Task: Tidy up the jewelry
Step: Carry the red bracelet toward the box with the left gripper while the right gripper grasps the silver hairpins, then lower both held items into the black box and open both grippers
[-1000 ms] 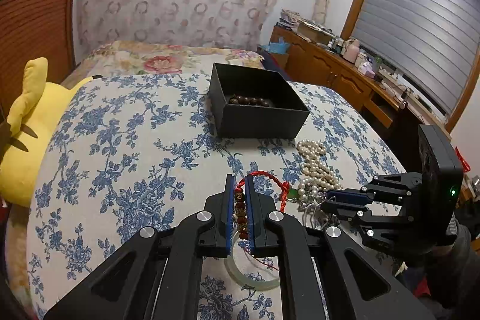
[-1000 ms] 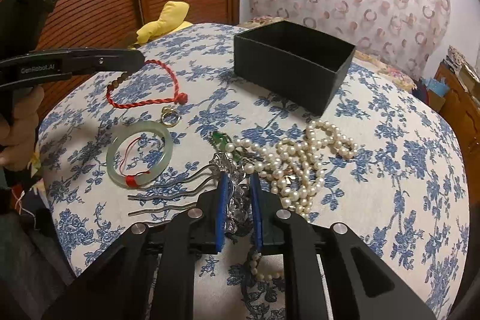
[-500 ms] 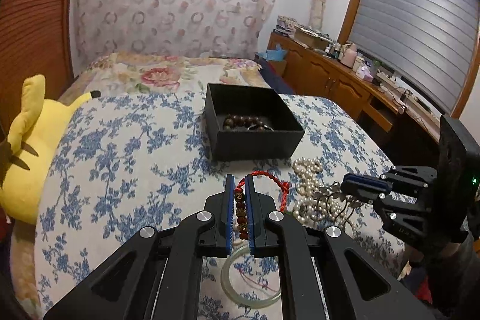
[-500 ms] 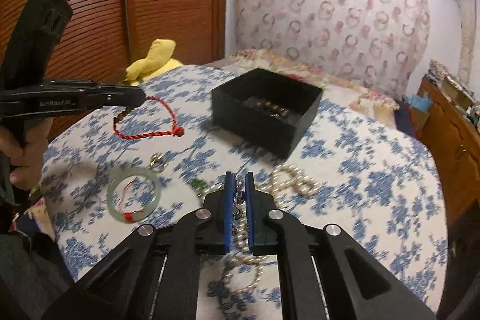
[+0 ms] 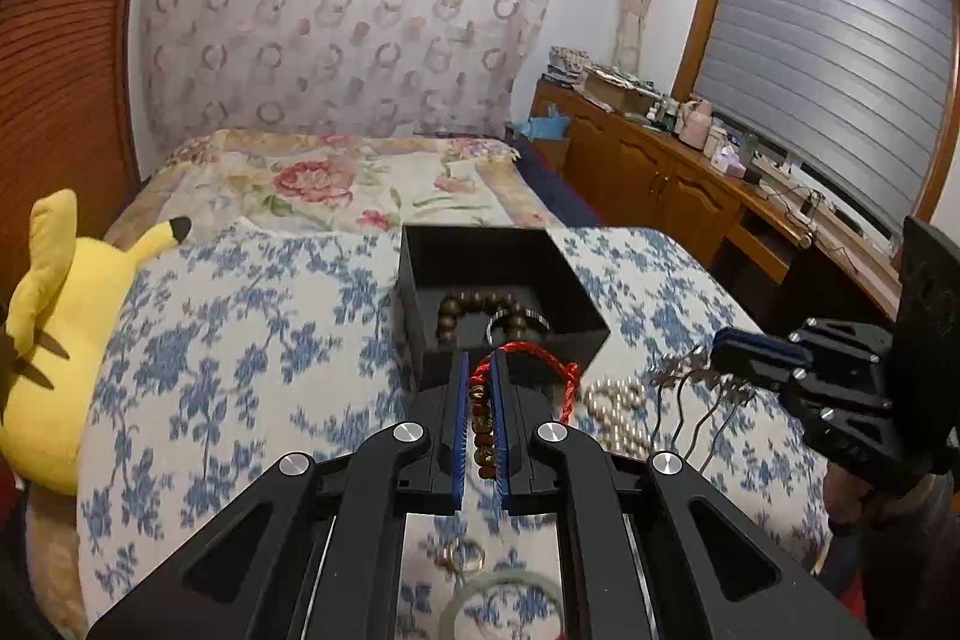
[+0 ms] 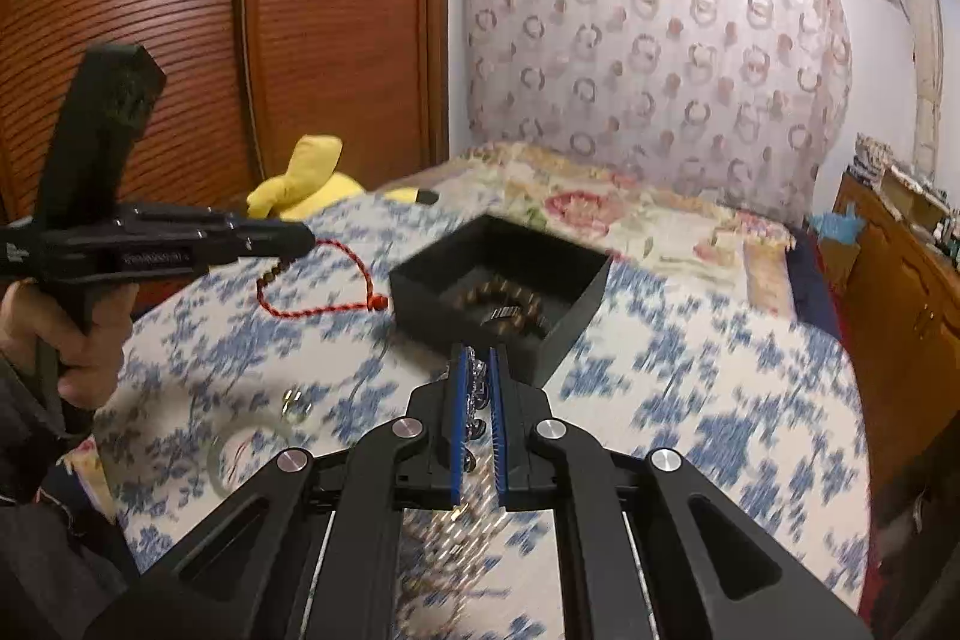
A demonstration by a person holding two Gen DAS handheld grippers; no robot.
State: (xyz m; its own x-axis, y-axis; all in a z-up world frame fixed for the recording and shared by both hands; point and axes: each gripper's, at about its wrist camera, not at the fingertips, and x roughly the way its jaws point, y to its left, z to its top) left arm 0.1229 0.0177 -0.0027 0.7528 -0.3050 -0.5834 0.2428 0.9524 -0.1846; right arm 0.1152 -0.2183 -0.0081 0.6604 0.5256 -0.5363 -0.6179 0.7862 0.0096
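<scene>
My left gripper (image 5: 479, 370) is shut on a red cord bracelet with brown beads (image 5: 543, 363) and holds it in the air just in front of the open black box (image 5: 564, 280). The box holds a brown bead bracelet (image 5: 474, 309). My right gripper (image 6: 478, 361) is shut on a silver hair comb (image 5: 696, 388), lifted above the bed, right of the box. In the right wrist view the left gripper (image 6: 300, 239) carries the red bracelet (image 6: 324, 307) left of the box (image 6: 420, 283).
A pearl necklace (image 5: 618, 412), a gold ring (image 5: 461, 559) and a pale jade bangle (image 5: 510, 604) lie on the blue floral bedspread (image 5: 240, 370). A yellow plush toy (image 5: 54, 340) sits at the left. Wooden cabinets (image 5: 672, 184) stand to the right.
Both grippers have risen and moved toward the black box. The red bracelet and the silver hair comb have been lifted off the bedspread.
</scene>
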